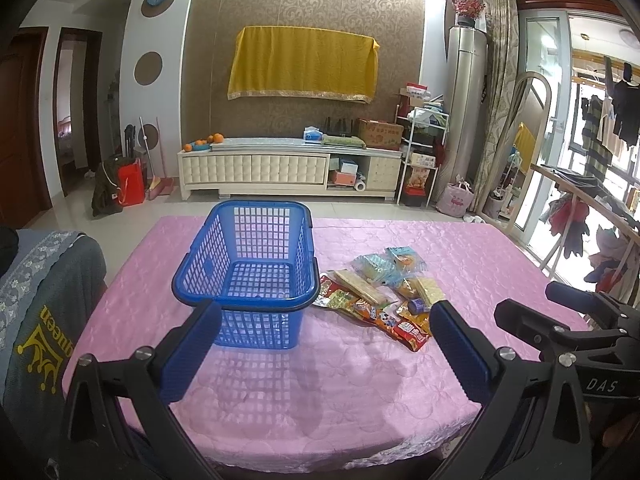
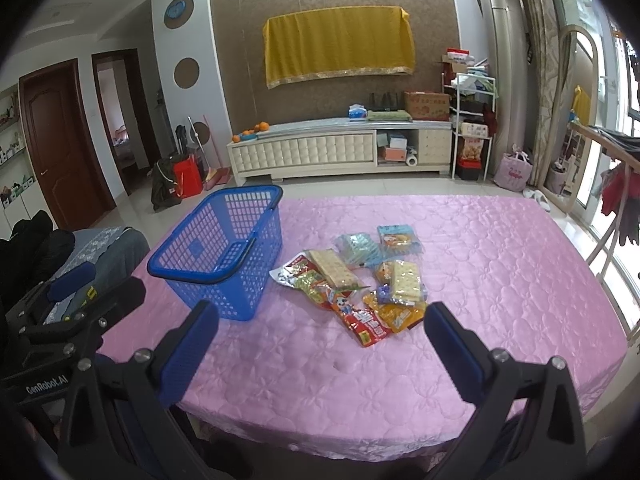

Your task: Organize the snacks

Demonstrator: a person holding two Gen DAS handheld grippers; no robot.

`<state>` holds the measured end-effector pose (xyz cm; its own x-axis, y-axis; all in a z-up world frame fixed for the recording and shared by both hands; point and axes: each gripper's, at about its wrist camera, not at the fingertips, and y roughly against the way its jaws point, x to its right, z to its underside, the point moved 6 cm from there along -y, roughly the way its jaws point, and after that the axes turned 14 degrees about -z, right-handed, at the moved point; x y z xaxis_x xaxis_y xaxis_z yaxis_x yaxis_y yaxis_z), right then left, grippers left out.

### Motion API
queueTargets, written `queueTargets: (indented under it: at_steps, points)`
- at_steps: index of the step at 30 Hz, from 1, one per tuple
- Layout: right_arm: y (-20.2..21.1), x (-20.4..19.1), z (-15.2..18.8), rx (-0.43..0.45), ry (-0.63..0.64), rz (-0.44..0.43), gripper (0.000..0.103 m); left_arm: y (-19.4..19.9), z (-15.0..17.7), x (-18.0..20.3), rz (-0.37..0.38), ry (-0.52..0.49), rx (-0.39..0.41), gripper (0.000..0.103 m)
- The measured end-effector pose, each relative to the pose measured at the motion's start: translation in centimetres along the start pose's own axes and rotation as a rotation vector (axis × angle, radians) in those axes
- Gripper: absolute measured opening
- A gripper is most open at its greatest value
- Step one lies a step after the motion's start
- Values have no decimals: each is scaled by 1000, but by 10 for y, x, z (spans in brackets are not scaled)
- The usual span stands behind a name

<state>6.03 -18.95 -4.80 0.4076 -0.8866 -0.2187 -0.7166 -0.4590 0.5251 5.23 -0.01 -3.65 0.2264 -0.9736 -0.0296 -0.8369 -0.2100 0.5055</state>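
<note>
Pink quilted tablecloth (image 2: 460, 280) over the whole table, patterned with stitched flowers. Resting directly on it — blue plastic basket (image 2: 224, 256), upright, mesh-sided, toward the left. Just right of the basket, apart from it — loose heap of snack packets (image 2: 360, 280), some overlapping, all lying flat on the cloth.

- shiny quilted pink satin-ish tablecloth (image 2: 460, 280), stitched pattern all over
- glossy blue plastic lattice basket (image 2: 224, 248) on that cloth
- crinkly glossy plastic snack wrappers (image 2: 360, 280) right beside the basket
- matt black plastic grippers, ribbed blue rubbery pads (image 1: 188, 348) near the basket
</note>
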Motion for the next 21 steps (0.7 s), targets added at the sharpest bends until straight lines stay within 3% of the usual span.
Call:
queueTargets:
  at_steps: [21]
  points:
    - [-3,2,-8,3,42,-18,103,-5,-7,6,-8,-14,-1,103]
